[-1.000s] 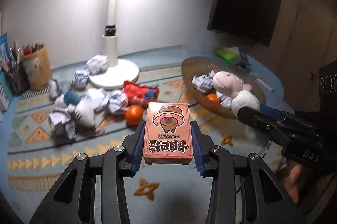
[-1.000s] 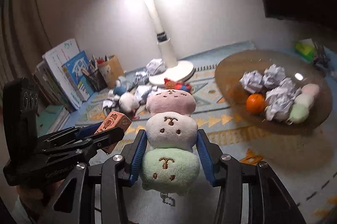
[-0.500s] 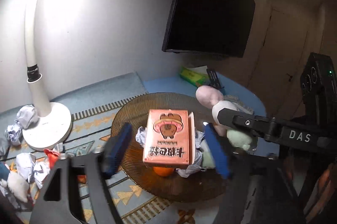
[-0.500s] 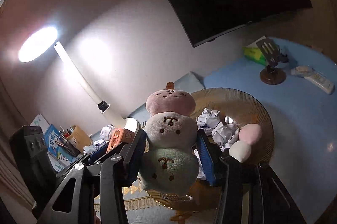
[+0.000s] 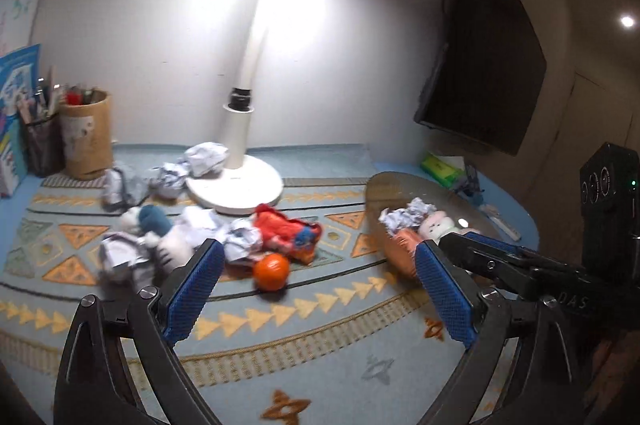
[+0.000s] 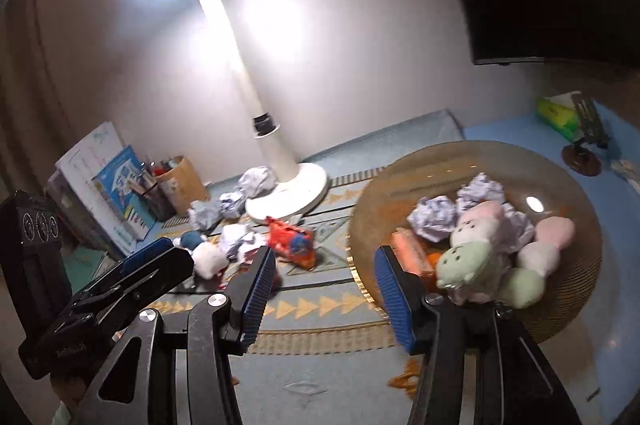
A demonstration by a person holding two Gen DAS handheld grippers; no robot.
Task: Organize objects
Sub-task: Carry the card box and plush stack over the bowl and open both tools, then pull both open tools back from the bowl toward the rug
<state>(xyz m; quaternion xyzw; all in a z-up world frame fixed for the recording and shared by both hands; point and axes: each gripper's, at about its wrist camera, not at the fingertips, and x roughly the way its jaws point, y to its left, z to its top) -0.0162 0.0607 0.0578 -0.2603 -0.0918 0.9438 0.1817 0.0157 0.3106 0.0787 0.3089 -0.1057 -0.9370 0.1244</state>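
Left gripper (image 5: 316,289) and right gripper (image 6: 324,289): fingers spread wide, holding nothing. Orange ball (image 5: 272,272), lower centre of left view, lay on patterned mat (image 5: 280,325); judged light, smooth, apt to roll, best pinched across its middle

Plush toys (image 6: 480,249) and paper balls (image 6: 436,217) lie in the bowl (image 6: 560,317); lamp base (image 6: 288,193) stands left of it; pen holder (image 6: 180,181) further left.
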